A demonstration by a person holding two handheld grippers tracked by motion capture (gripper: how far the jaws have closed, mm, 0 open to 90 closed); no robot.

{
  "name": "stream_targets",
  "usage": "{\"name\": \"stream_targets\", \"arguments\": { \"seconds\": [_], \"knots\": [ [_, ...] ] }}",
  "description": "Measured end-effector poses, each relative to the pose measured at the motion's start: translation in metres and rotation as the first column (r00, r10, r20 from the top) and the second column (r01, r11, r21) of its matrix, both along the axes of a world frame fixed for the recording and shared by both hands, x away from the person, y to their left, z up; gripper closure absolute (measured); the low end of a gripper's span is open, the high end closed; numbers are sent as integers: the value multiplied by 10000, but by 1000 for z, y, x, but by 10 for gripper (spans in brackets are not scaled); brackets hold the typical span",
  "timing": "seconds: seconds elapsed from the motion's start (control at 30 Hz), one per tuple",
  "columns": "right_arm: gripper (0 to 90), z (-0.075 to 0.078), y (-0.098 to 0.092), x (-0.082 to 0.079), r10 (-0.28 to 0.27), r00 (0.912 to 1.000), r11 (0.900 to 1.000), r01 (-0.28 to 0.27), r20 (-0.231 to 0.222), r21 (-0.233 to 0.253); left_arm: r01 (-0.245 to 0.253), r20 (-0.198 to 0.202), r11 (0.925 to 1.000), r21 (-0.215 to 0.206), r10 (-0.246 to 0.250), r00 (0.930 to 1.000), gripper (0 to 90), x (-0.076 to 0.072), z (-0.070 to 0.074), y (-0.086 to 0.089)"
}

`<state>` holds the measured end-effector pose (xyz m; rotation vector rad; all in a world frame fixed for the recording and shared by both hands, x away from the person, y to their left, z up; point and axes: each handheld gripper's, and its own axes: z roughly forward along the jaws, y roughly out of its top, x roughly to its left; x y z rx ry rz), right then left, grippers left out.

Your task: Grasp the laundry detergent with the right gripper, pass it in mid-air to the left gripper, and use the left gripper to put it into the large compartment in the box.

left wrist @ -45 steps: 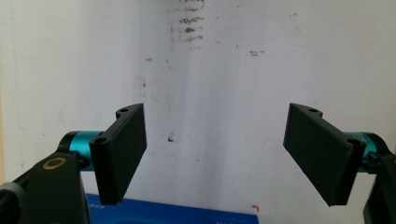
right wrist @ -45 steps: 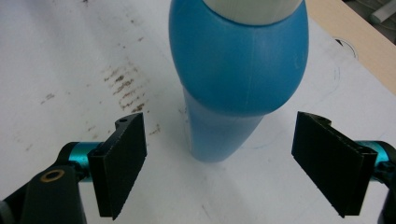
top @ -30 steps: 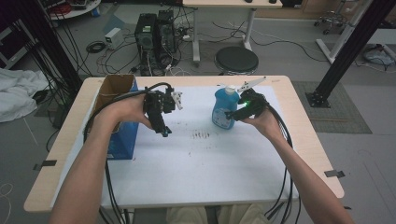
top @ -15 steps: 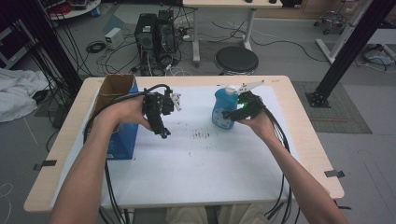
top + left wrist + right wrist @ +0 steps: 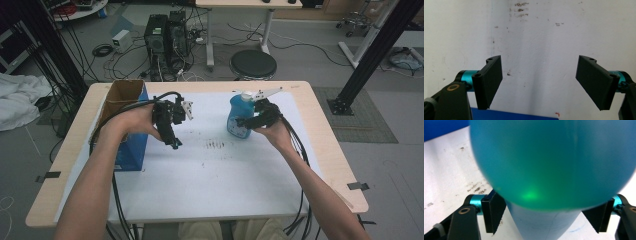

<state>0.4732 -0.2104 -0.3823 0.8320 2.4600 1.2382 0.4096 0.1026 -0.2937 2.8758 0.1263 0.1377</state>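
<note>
The blue bottle [image 5: 554,165] is framed between the spread fingers [image 5: 495,212] of the right gripper [image 5: 250,120], so closing is judged next, while the left gripper [image 5: 541,85] is held agape, empty.

Bottle [image 5: 239,117]: translucent blue-teal body, white cap. Box [image 5: 131,142]: blue sides, brown cardboard flaps. Counter [image 5: 330,150]: light wood edge under a white sheet [image 5: 220,175] with dark speckled smudges. Left claw [image 5: 541,85] and right claw [image 5: 546,213]: black jaws, teal metal fittings. Stool [image 5: 253,64]: black.
</note>
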Motion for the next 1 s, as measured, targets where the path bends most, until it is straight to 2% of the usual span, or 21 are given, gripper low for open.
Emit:
{"name": "stream_targets", "arguments": {
  "seconds": [0.27, 1.0],
  "knots": [
    [329, -2, 0, 1, 147, 9999, 9995, -145, -49, 294, -20, -22, 10000, -8, 20, 10000, 215, 1, -1, 0],
    [422, -10, 1, 5, 358, 9993, 9989, -355, -106, 294, 12, -71, 10000, 58, -12, 10000, 216, 2, -4, 0]
  ]
}}
